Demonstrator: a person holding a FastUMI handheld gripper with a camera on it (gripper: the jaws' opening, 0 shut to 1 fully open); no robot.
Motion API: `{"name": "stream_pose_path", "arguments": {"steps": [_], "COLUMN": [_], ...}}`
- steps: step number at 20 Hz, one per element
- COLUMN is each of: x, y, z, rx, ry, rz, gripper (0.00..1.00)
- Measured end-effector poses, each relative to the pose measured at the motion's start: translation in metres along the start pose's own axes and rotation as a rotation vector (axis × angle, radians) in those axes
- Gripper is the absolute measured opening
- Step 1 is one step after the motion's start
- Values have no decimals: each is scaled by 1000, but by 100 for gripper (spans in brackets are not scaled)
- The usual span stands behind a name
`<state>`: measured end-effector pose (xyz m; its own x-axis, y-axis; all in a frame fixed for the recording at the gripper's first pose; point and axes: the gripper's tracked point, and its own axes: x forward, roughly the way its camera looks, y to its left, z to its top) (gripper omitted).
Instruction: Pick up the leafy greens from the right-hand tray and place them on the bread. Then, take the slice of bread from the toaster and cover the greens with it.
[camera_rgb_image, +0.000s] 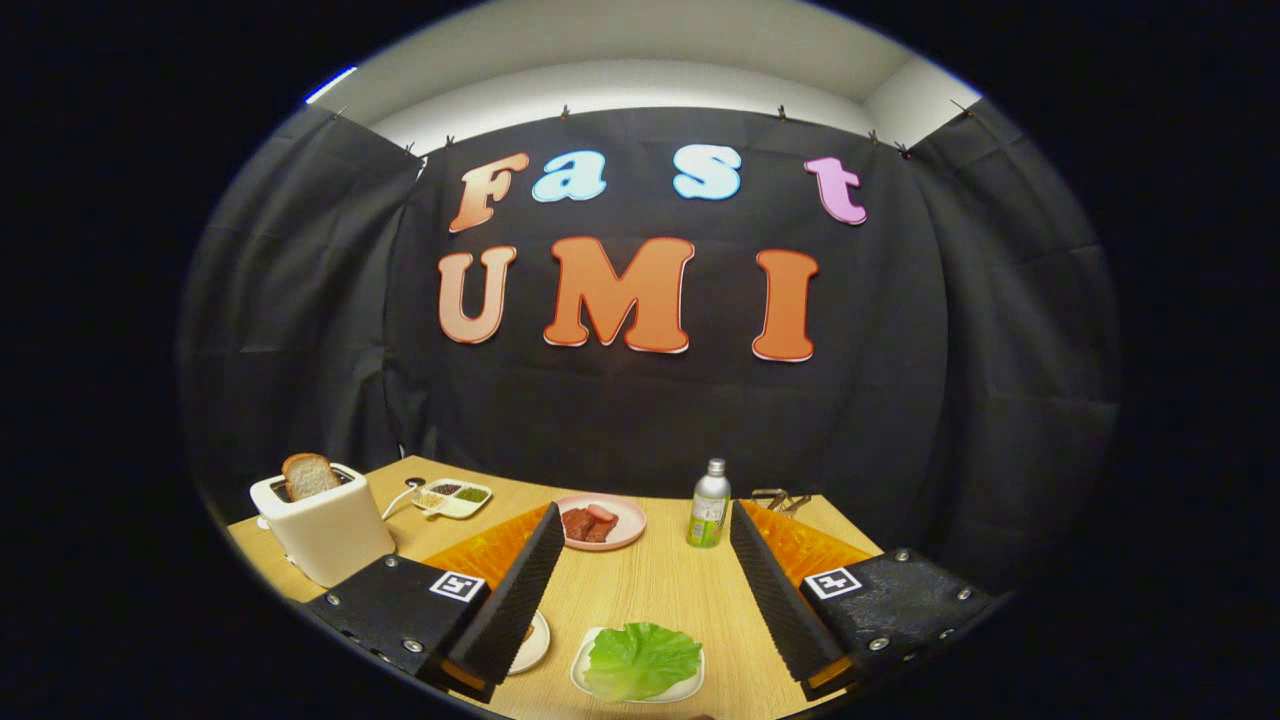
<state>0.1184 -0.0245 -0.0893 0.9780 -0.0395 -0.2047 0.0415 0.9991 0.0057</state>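
A green lettuce leaf (641, 658) lies on a small white tray (690, 688) on the wooden table, low between my two fingers. My gripper (645, 522) is open and holds nothing; its black ribbed fingers (520, 590) stand wide apart, above the table. To the left, beyond the left finger, a white toaster (325, 528) holds an upright slice of bread (308, 474) in its slot. A white plate (533, 643) peeks out from under the left finger; what lies on it is mostly hidden.
A pink plate (622, 528) with pieces of meat sits just beyond the fingertips. A green-labelled bottle (709, 503) stands by the right finger. A white divided dish of seasonings (453, 497) lies behind the toaster, and a small metal object (775, 497) beyond the bottle.
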Motion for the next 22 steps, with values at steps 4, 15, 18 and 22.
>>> {"name": "stream_pose_path", "arguments": {"steps": [4,15,18,22], "x": [21,38,35,33], "y": [-6,5,7,1], "z": [-45,-181,-199,-225], "rx": [19,108,95,67], "ry": [155,678,764,864], "rz": [-22,17,16,12], "gripper": [100,99,99,95]}}
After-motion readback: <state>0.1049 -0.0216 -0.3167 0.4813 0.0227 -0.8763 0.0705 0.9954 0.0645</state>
